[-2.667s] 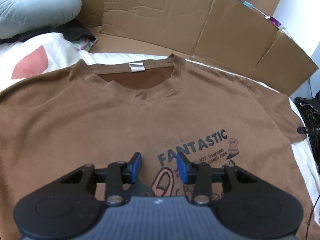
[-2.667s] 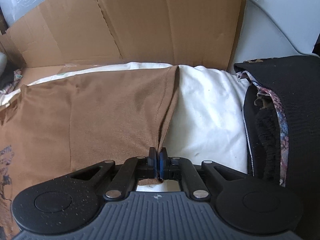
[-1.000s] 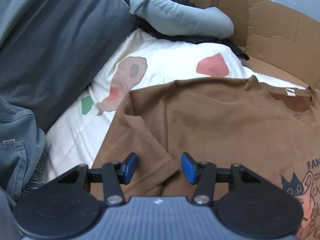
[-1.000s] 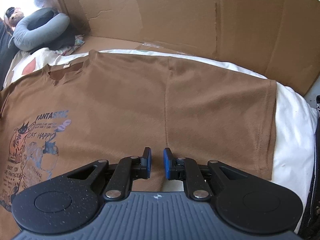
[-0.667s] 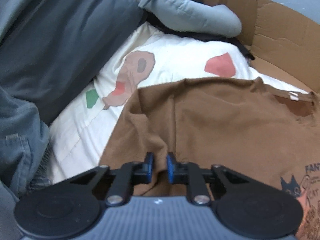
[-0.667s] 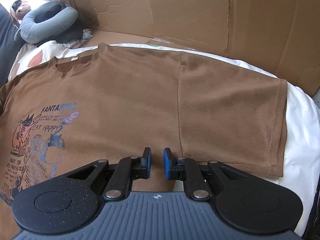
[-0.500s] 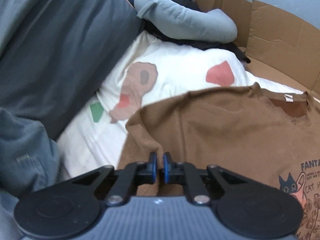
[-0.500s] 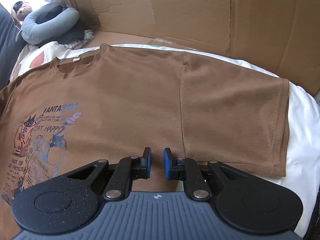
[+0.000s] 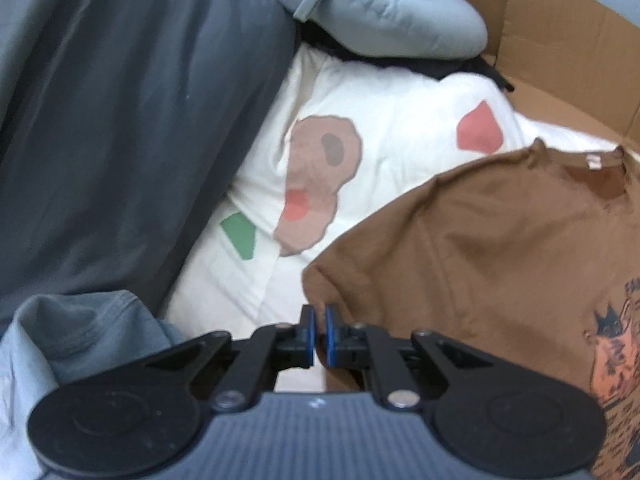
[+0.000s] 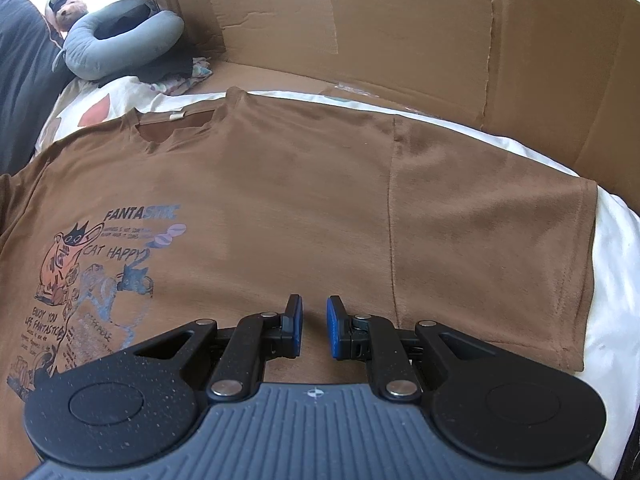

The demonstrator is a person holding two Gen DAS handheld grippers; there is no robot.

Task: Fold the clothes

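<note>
Two views, and each one catches stuff the other misses. Over on the left wrist camera you get the left gripper [image 9: 317, 334] at bottom centre with its blue pads pinched together on the sleeve edge of the brown cotton T-shirt with the cat print [image 9: 500, 248], which bunches up just above the pads and fills the right half of the frame. Only this view shows the dark grey pillow [image 9: 120, 120] filling the upper left, a bit of blue-grey denim [image 9: 92, 336] at lower left, and the green and brown blotches on the white printed bedsheet [image 9: 360, 112] in the middle.

From the right wrist camera, the same shirt [image 10: 300, 200] lies flat and spread across the centre, the FANTASTIC cat graphic at left and the other sleeve flat at right on the white sheet [image 10: 612, 280]. The right gripper [image 10: 314, 330] sits bottom centre, slightly parted, pads apart with nothing between them, shirt fabric behind. Only here do you see the big brown cardboard wall [image 10: 400, 28] across the top and the whole grey neck pillow [image 10: 120, 40] curled at upper left.

Versus a second ago: the left jaws stood wide around the sleeve corner, now they're clamped on it, and the sleeve has lifted and pulled toward the shirt's middle, baring more sheet. Right side looks the same, jaws unchanged.
</note>
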